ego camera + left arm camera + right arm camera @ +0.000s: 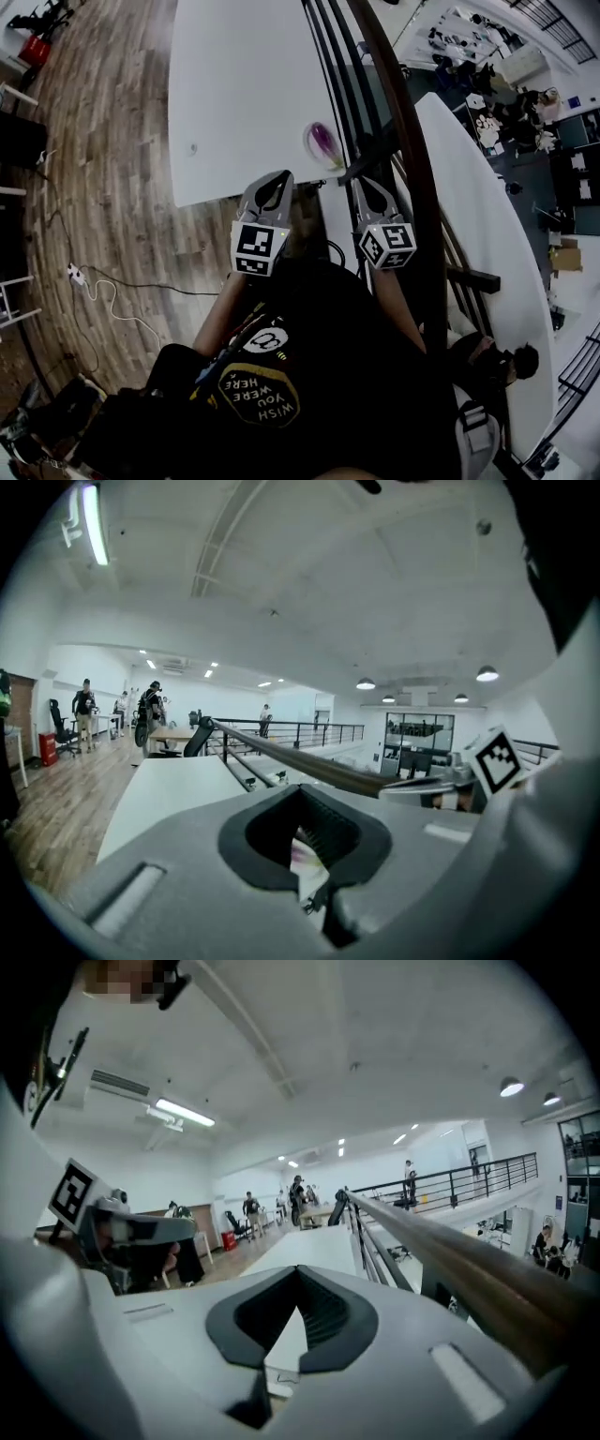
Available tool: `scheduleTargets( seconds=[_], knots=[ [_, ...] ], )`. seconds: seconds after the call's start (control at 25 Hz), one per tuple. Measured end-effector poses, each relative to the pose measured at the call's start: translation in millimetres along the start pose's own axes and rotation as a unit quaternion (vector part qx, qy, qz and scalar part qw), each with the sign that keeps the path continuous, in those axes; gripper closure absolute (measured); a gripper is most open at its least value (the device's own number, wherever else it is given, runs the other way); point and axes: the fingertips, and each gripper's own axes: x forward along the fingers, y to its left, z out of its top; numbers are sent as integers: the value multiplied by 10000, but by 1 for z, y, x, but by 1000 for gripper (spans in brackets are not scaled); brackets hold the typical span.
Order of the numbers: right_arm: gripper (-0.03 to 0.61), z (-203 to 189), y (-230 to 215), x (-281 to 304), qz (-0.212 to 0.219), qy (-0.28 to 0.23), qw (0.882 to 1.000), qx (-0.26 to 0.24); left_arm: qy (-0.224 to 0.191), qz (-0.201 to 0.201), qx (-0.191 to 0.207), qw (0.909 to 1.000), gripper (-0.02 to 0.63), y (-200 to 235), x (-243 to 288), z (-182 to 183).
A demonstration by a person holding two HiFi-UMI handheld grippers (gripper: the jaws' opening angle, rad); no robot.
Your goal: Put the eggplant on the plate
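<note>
Jaws are pressed together and empty on both the left gripper (278, 178) and the right gripper (367, 185), well apart from the small purple eggplant (325, 141), which seems to lie on the pale round plate (310, 142) on the white table (244, 94), so the task looks done.

Premises: an open-plan office or lab on a mezzanine level. A wooden handrail (405, 141) on dark metal bars marks the floor's edge. On this side of the handrail are a long white table (234, 84), a wood-plank floor (103, 187), an office chair (60, 728) and standing people (84, 705). Beyond and below the handrail are cluttered desks (459, 30) on a lower floor. Overhead are a strip light (94, 522) and pendant lamps (487, 674).
</note>
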Motion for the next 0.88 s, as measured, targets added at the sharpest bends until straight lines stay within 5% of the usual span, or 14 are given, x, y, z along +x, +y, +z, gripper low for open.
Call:
scheduleTargets(
  seconds=[0.16, 0.32, 0.88],
  knots=[
    [577, 40, 14, -41, -199, -491, 9978, -406, -223, -203, -234, 9993, 609, -30, 15, 25],
    [577, 53, 16, -52, -156, -654, 9970, -380, -154, -305, -22, 9994, 609, -51, 19, 23],
    [577, 41, 9, -60, -180, -545, 9983, -59, -54, -305, -194, 9993, 609, -59, 5, 11]
  ],
)
